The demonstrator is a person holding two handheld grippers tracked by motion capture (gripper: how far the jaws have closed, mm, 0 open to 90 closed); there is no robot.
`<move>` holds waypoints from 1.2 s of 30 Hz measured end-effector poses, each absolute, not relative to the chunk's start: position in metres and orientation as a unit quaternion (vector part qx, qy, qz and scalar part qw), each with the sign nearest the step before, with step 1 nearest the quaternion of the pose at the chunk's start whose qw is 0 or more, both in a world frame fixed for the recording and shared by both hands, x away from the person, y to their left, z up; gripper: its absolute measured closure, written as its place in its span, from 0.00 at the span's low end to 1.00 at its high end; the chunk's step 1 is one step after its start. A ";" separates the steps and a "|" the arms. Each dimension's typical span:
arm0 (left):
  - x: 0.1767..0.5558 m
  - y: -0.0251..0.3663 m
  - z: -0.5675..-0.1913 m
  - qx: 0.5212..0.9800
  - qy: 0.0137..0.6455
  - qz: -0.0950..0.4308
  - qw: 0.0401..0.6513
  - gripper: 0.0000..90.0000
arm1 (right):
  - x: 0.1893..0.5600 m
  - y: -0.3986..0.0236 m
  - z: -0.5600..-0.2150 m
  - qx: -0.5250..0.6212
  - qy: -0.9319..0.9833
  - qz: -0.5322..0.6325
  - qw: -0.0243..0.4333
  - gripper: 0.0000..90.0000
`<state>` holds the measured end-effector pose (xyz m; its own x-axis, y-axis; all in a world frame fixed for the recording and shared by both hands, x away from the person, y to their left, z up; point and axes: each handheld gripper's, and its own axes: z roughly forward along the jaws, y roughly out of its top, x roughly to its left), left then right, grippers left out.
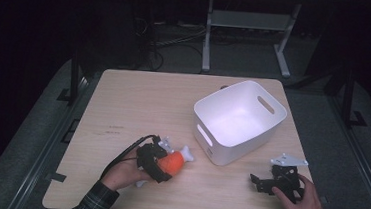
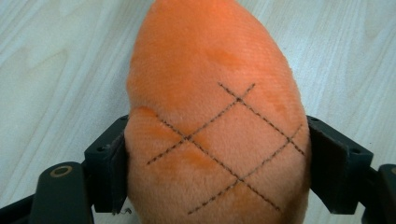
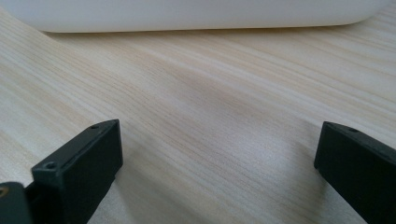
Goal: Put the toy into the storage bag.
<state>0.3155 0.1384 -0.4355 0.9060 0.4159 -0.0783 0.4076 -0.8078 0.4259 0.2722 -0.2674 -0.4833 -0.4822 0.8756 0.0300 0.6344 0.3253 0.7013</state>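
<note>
Left tool (image 1: 161, 164) pinching orange plush drumstick toy (image 2: 212, 121); right tool (image 1: 267, 183) spread, idle. Next: lift toward white plastic bin (image 1: 219, 160) at 2 o'clock.

Open worktop on the left and far side, bin blocking the right centre

The white bin (image 1: 239, 121) stands on the right half of the worktop (image 1: 133, 100), its near corner just beside the plush drumstick (image 1: 174, 162) held in the left tongs (image 1: 161, 164). Bare wood lies between the right tongs (image 1: 262, 183) and the bin wall (image 3: 196, 16), and along the whole left and far side.
</note>
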 end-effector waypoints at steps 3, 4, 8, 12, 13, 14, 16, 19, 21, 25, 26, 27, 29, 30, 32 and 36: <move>0.316 0.139 -0.433 0.950 0.215 0.008 0.225 0.22 | 0.272 -0.267 -0.483 0.475 0.794 0.333 0.181 0.01; 0.317 0.140 -0.431 0.950 0.214 0.010 0.226 0.22 | 0.272 -0.267 -0.483 0.476 0.794 0.333 0.181 0.01; 0.318 0.143 -0.424 0.948 0.215 0.011 0.236 0.22 | 0.272 -0.267 -0.483 0.475 0.794 0.333 0.181 0.01; 0.320 0.146 -0.417 0.945 0.217 0.017 0.243 0.22 | 0.272 -0.267 -0.483 0.476 0.794 0.333 0.181 0.01; 0.321 0.146 -0.415 0.945 0.218 0.019 0.244 0.22 | 0.272 -0.267 -0.483 0.476 0.794 0.333 0.181 0.01; 0.321 0.147 -0.414 0.945 0.218 0.020 0.244 0.22 | 0.272 -0.267 -0.483 0.475 0.794 0.333 0.181 0.01; 0.321 0.148 -0.412 0.944 0.218 0.022 0.246 0.22 | 0.272 -0.267 -0.483 0.475 0.794 0.333 0.181 0.01; 0.322 0.149 -0.408 0.943 0.218 0.021 0.249 0.22 | 0.272 -0.267 -0.483 0.476 0.794 0.333 0.181 0.01; 0.323 0.150 -0.406 0.944 0.216 0.023 0.248 0.22 | 0.272 -0.267 -0.483 0.476 0.794 0.333 0.181 0.01; 0.324 0.150 -0.401 0.943 0.215 0.025 0.252 0.22 | 0.272 -0.267 -0.483 0.476 0.794 0.333 0.181 0.01; 0.324 0.150 -0.400 0.943 0.215 0.025 0.253 0.22 | 0.272 -0.267 -0.483 0.476 0.794 0.333 0.181 0.01; 0.325 0.150 -0.398 0.943 0.213 0.026 0.254 0.22 | 0.272 -0.267 -0.483 0.476 0.794 0.333 0.181 0.01; 0.325 0.150 -0.397 0.943 0.213 0.026 0.256 0.22 | 0.272 -0.267 -0.483 0.476 0.794 0.333 0.181 0.01; 0.326 0.151 -0.396 0.944 0.210 0.024 0.253 0.22 | 0.272 -0.267 -0.483 0.476 0.794 0.333 0.181 0.01; 0.326 0.150 -0.394 0.943 0.211 0.025 0.257 0.22 | 0.272 -0.267 -0.483 0.476 0.794 0.333 0.181 0.01; 0.327 0.150 -0.390 0.941 0.211 0.026 0.262 0.22 | 0.272 -0.267 -0.483 0.476 0.794 0.333 0.181 0.01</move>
